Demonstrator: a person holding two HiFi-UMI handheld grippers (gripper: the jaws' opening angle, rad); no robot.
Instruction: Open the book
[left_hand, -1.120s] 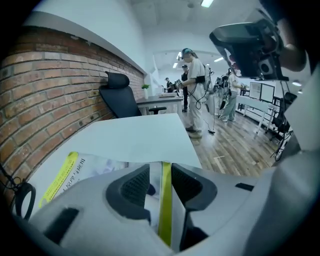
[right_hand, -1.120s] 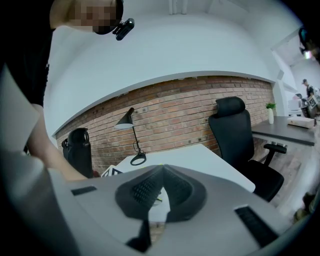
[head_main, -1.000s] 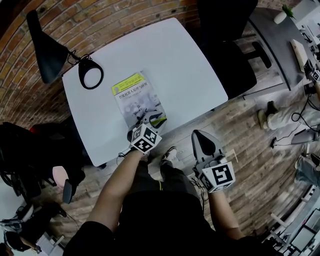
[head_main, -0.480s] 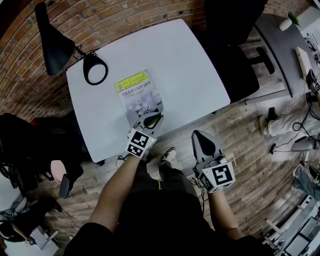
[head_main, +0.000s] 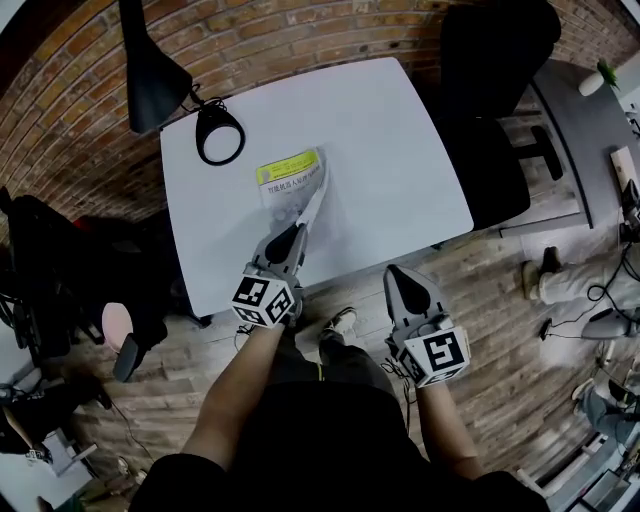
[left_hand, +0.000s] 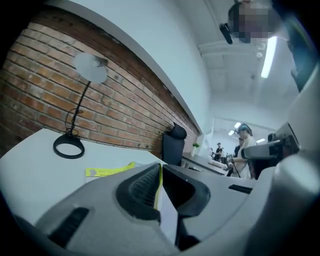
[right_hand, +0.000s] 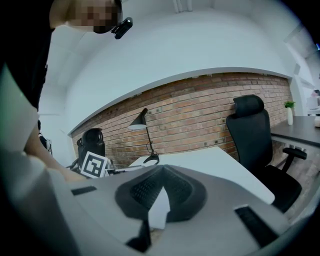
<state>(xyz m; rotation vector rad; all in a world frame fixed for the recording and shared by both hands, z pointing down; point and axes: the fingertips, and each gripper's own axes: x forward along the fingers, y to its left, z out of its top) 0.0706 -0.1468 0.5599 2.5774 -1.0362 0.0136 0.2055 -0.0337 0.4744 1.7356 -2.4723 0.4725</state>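
Yellow-topped paperback book (head_main: 286, 172) on white surface (head_main: 385, 140), its lifted cover pinched between closing left tongs (head_main: 294, 234); right tongs (head_main: 401, 276) clenched, well apart

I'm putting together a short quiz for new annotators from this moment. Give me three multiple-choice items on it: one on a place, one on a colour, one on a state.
1. Where does the lamp's ring base stand?
A. On top of the book
B. On the table beyond the book, toward the brick wall
C. At the table's near edge, in front of the book

2. What colour is the band across the book's top?
A. Red
B. Blue
C. Yellow

3. How is the book's cover?
A. Raised at one edge, in the left gripper
B. Lying flat and shut
C. Folded fully back onto the table

Answers:
1 B: the head view shows the ring on the white top past the book.
2 C: the strip is yellow in two views.
3 A: the left gripper's jaws are closing with the cover's edge pinched between them, and the cover stands off the pages.
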